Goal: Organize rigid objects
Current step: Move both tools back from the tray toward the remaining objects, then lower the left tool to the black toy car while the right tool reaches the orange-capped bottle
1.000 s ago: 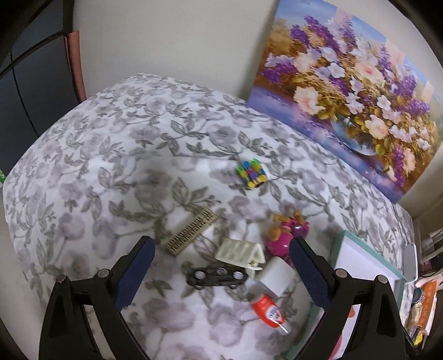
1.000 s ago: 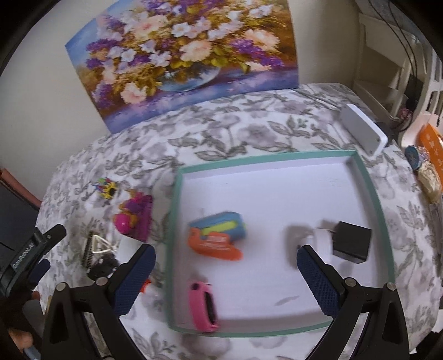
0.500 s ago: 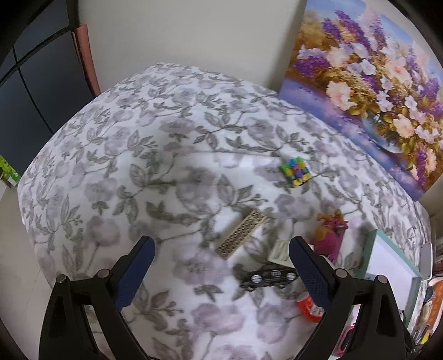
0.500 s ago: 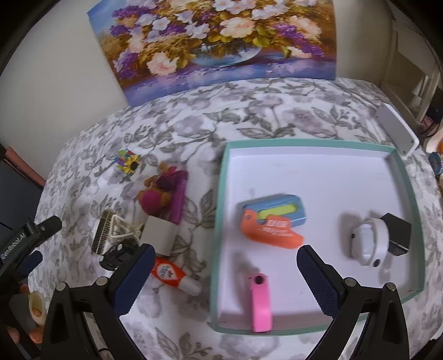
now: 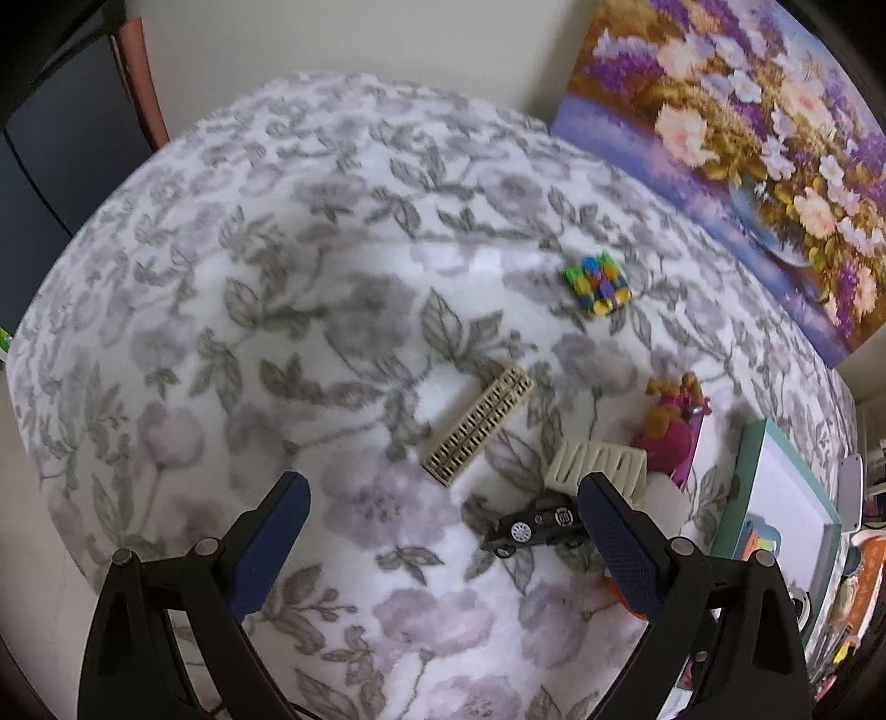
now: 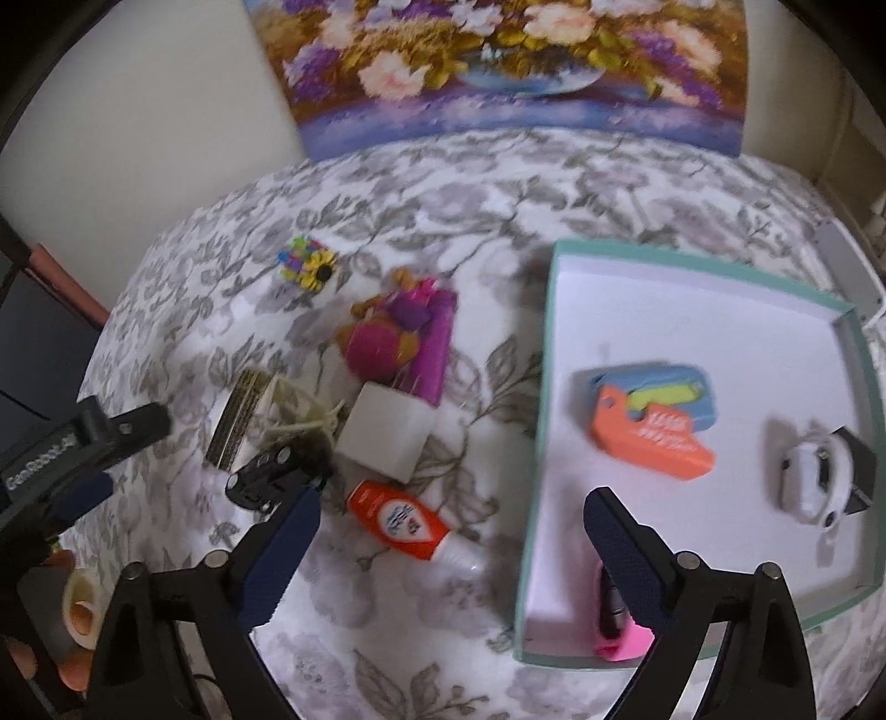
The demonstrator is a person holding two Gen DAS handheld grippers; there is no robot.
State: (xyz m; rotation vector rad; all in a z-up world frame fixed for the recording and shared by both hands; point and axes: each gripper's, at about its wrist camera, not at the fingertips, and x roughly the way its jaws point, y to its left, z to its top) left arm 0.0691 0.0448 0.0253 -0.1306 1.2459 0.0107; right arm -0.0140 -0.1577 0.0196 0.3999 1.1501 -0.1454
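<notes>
Floral-cloth desk [image 6: 443, 183]: carries loose toys left of tray.
Tray [image 6: 545, 421]: teal rim, white floor; already holds orange-blue piece, white-black gadget, pink item at near edge.
White block [image 6: 382, 432]: touching glue bottle's neighbours; avoid nudging.
Glue bottle [image 6: 401, 518]: lying flat, cap toward tray, likeliest next pick; straddle across body.
Toy car [image 5: 534, 523]: just beside left claw's pad.
Right claw [image 6: 451, 523]: wide, closing, nothing gripped.
Left claw [image 5: 440, 509]: wide apart, empty.

A flower painting [image 6: 515, 72] leans against the pale wall [image 5: 343, 39]; a leaf-patterned cloth [image 5: 266, 310] covers the surface.
</notes>
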